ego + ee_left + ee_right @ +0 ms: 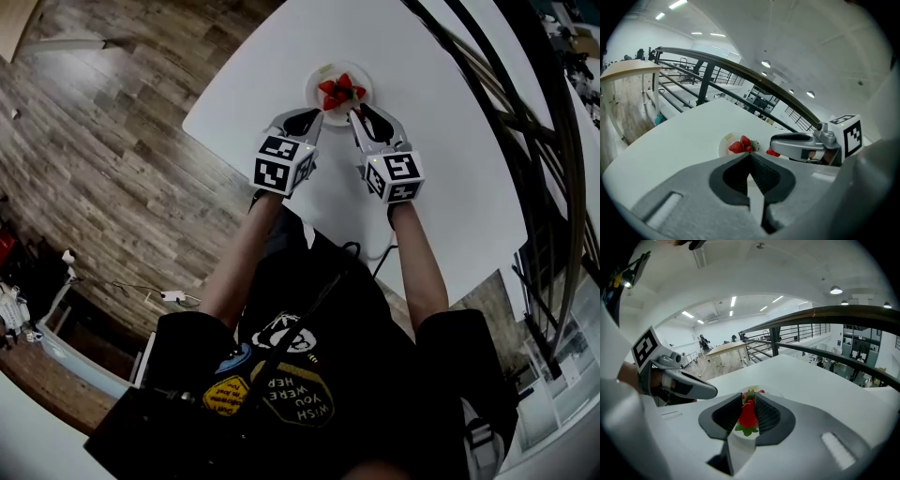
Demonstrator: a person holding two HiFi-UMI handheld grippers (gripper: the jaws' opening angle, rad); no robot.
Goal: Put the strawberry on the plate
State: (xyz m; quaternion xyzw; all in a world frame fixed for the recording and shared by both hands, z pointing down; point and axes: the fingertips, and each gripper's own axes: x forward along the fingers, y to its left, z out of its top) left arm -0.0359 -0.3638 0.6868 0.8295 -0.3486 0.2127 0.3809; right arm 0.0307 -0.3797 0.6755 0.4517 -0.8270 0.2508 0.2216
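- The right hand-held gripper [748, 397] pinches a red strawberry [747, 414] between its ribbed pads, green leaves toward the camera.
- In the head view that strawberry sits at the 5 o'clock rim of the white plate [314, 81]; I cannot tell whether it touches the plate.
- The left hand-held gripper [749, 155] has its jaws pressed together at the tips, with nothing between them; it points at the plate from 7 o'clock, just short of the rim.
- Two more strawberries [331, 92] already lie on the plate.
- The plate rests on the white surface [441, 178], toward its 12 o'clock edge from the person.
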